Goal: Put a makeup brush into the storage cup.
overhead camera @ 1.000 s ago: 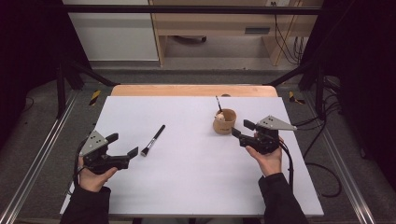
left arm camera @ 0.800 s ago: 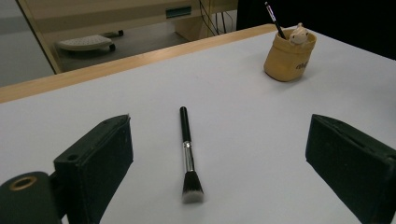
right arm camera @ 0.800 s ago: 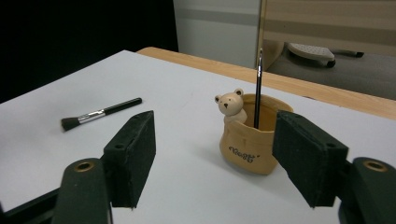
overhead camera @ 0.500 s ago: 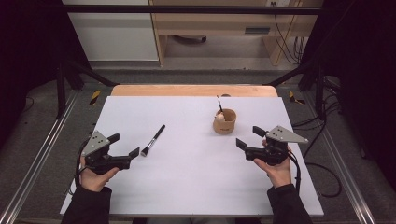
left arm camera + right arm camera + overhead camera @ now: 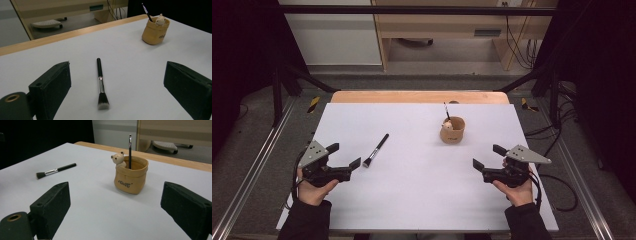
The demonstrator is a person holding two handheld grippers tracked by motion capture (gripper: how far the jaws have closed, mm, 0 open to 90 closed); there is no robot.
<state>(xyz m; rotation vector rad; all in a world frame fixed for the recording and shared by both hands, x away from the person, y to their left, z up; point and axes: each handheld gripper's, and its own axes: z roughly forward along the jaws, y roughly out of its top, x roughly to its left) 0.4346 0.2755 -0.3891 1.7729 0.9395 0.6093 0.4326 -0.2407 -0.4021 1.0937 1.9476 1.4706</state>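
I count two brushes: one makeup brush [image 5: 101, 83] lying flat on the table [image 5: 412, 200], centred just ahead of my left gripper [image 5: 346, 159], whose jaws stand wide with nothing between them. The other, a thin brush [image 5: 130, 151], stands in the single pouch [image 5: 130, 176] ahead of my right gripper [image 5: 488, 156], between its jaw lines but well clear of them. Those jaws have just been opening and grasp nothing.

A lab recording bay: a white worktop [image 5: 422, 200] inside a dark metal frame [image 5: 412, 10], cables [image 5: 517, 45] trailing on grey floor [image 5: 257, 160].
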